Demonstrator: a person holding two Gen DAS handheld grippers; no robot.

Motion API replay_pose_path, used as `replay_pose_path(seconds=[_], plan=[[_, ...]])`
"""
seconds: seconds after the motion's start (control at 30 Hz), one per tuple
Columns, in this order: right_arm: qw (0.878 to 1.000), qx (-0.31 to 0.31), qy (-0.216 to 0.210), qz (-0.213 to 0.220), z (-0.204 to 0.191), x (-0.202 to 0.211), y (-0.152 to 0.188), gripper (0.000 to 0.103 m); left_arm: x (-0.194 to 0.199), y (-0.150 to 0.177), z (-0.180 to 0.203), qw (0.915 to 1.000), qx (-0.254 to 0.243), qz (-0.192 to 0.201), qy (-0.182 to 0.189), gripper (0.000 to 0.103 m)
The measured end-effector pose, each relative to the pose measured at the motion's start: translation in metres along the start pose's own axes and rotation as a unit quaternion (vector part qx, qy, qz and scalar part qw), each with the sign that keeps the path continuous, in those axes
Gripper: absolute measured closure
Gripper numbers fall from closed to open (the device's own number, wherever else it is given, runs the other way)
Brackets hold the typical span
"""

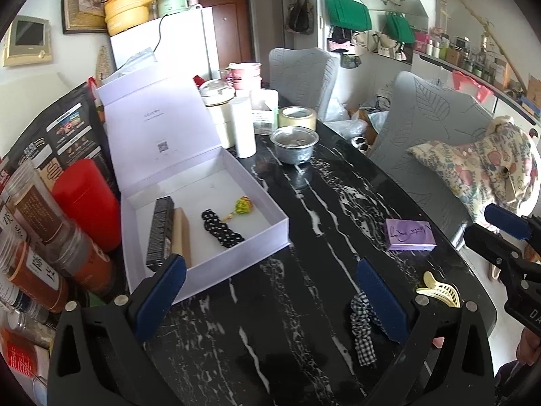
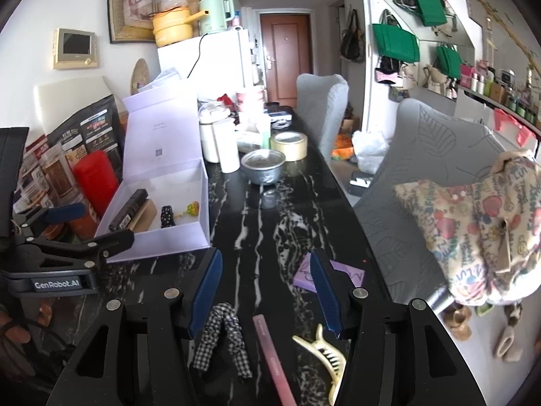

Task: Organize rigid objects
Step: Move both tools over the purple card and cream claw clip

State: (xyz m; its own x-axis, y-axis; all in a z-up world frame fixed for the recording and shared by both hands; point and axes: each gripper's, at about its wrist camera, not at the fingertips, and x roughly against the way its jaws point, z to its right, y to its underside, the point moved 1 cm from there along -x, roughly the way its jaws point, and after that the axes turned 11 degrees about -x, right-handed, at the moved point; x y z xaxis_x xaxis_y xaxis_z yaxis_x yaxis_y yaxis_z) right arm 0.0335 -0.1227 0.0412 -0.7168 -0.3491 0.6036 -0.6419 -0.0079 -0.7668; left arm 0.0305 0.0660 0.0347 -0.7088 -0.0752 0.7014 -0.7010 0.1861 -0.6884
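Left hand-held gripper (image 1: 270,291) agape, empty; right hand-held gripper (image 2: 267,291) half-open over hair claw (image 2: 321,352).

box (image 1: 216,223) left, hair claw (image 2: 324,352) right of scrunchie (image 2: 223,335)

A lived-in home: fridge (image 2: 216,57), front door (image 2: 285,54), hanging bags (image 2: 395,42), cluttered dining table (image 2: 270,223).

An open lilac box (image 1: 236,176) sat left of centre, holding a dark bar (image 1: 159,233) and a tan block (image 1: 182,237). A purple case (image 1: 409,235), cream claw clip (image 2: 324,352) and pink stick (image 2: 274,362) lay flat lower right.
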Motion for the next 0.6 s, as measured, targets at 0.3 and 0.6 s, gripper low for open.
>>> replay_pose_path(seconds=[0.3,0.6], plan=[[0.999,-0.024,0.026,0.010,0.023,0.023,0.013,0.046,-0.003,0.000,0.033,0.9986,-0.030,-0.003,0.044,0.000],[0.998,-0.043,0.049,0.001,0.048,0.028,0.032,0.046,-0.019,0.001,0.065,0.9957,-0.046,-0.025,0.077,0.000]])
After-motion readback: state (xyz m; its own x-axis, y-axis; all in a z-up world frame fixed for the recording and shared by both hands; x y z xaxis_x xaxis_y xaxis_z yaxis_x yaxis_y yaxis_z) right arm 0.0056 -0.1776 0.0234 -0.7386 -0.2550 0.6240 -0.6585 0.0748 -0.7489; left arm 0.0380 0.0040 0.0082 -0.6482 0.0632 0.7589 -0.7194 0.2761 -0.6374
